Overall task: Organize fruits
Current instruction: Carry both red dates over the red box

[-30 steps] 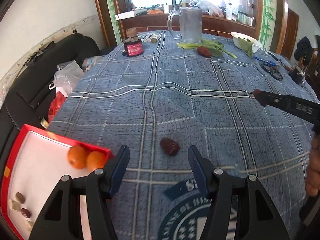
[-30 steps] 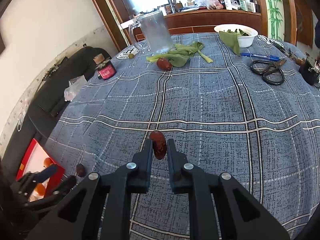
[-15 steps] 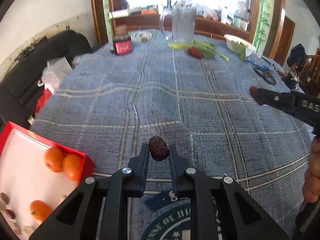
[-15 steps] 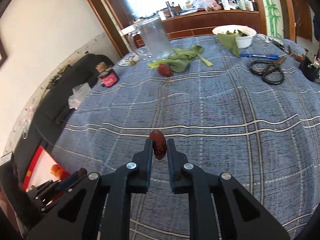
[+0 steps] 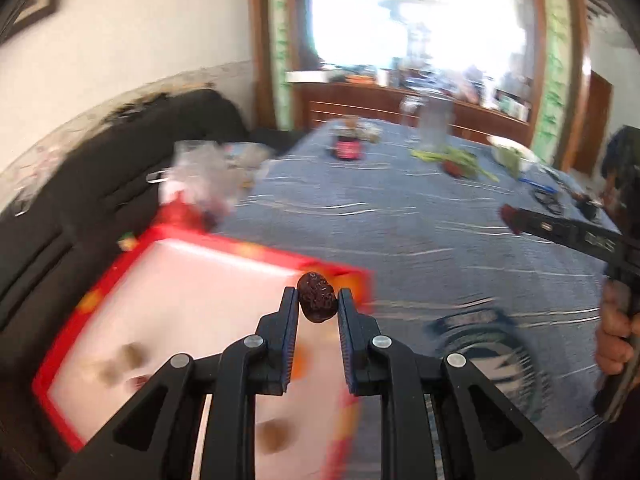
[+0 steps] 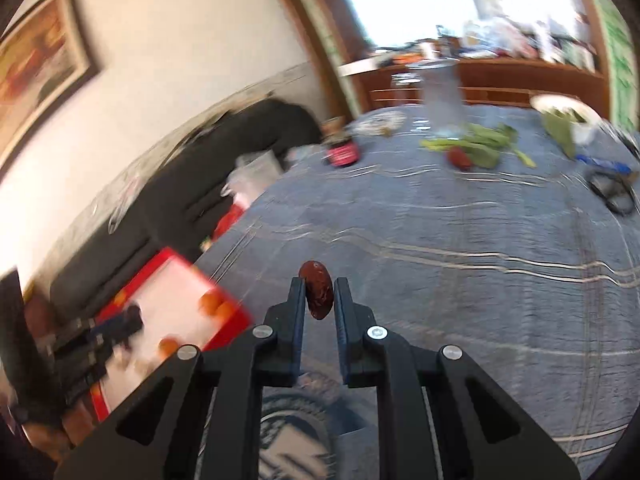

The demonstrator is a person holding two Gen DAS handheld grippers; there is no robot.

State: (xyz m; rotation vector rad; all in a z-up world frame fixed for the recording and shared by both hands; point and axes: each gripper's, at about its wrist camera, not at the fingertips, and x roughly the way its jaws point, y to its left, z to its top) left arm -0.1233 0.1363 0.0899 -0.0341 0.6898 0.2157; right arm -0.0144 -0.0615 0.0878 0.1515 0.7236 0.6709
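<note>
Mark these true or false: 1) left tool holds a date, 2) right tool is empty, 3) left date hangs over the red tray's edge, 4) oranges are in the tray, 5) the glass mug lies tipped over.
1) True: the left tool grips a dark date.
2) False: the right tool grips a red date.
3) True: red tray.
4) True: oranges.
5) False: the glass mug stands upright.
</note>
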